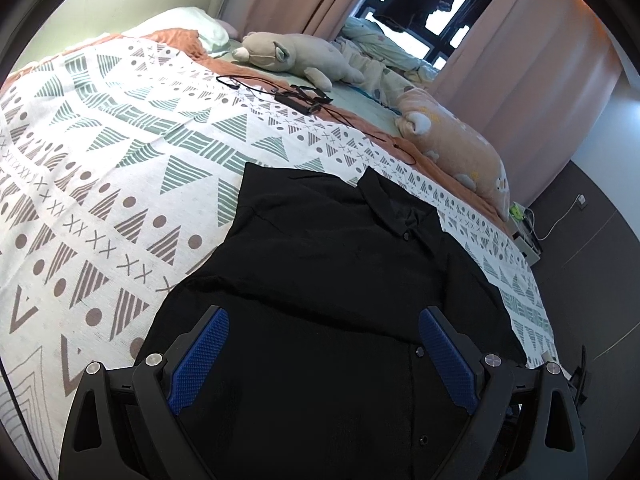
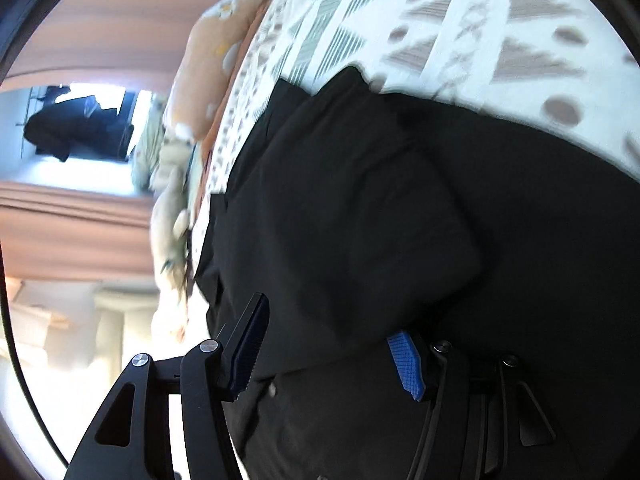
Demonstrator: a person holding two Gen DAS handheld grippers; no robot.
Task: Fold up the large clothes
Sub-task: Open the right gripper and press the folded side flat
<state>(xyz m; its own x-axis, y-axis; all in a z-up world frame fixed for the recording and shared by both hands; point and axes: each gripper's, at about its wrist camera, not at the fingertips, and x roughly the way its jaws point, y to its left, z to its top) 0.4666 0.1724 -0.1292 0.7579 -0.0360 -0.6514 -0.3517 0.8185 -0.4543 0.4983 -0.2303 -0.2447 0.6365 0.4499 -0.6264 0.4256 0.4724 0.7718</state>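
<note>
Black shirt [image 1: 320, 280] lies flat on bed [image 1: 100, 168], soft and limp, likely light, best pinched at hem or side edge; left hand-held gripper [image 1: 324, 320] and right hand-held gripper [image 2: 332, 344] both apart above it.

Your right wrist view is motion-blurred: the bedspread [image 2: 460, 28] pattern smears and the plush toys [image 2: 172, 216] by the curtain are unreadable blobs. The right gripper [image 2: 332, 344] has its fingers spread, but a fold of the black shirt [image 2: 380, 200] covers most of the blue pad [image 2: 406, 364], so you can't tell whether cloth sits between them. In your left wrist view the shirt's hem runs off the bottom edge, and the small devices [image 1: 304, 100] among the cables are too small to identify.
</note>
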